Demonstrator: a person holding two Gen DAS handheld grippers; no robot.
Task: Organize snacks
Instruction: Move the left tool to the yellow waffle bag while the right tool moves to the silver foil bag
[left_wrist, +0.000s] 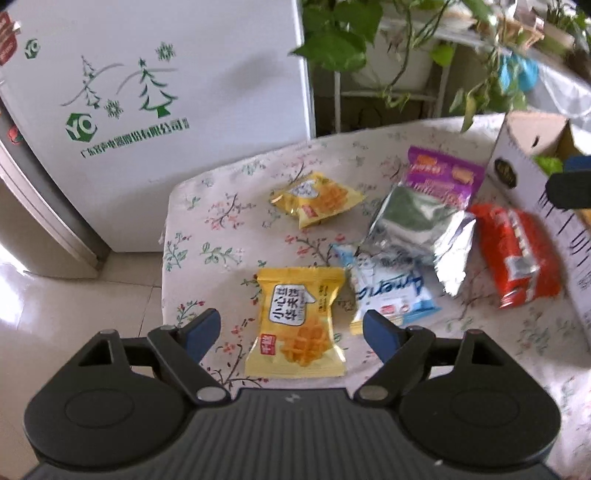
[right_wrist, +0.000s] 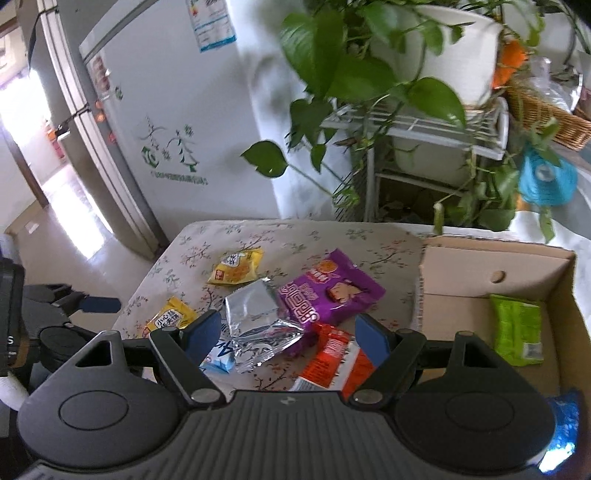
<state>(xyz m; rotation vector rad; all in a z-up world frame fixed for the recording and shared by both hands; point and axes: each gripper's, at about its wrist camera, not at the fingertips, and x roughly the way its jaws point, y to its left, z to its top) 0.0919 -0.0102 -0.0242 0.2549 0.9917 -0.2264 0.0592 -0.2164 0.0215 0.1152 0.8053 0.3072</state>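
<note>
Our left gripper is spread wide around the near yellow packet; we should lower squarely and pinch its middle. Our right gripper, also released, hovers over the red packet. Only the right view shows the green packet inside the box.

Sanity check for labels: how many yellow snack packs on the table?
2. One yellow pack lies between the open left gripper fingers; the other sits farther back on the table. None seem hidden.
</note>
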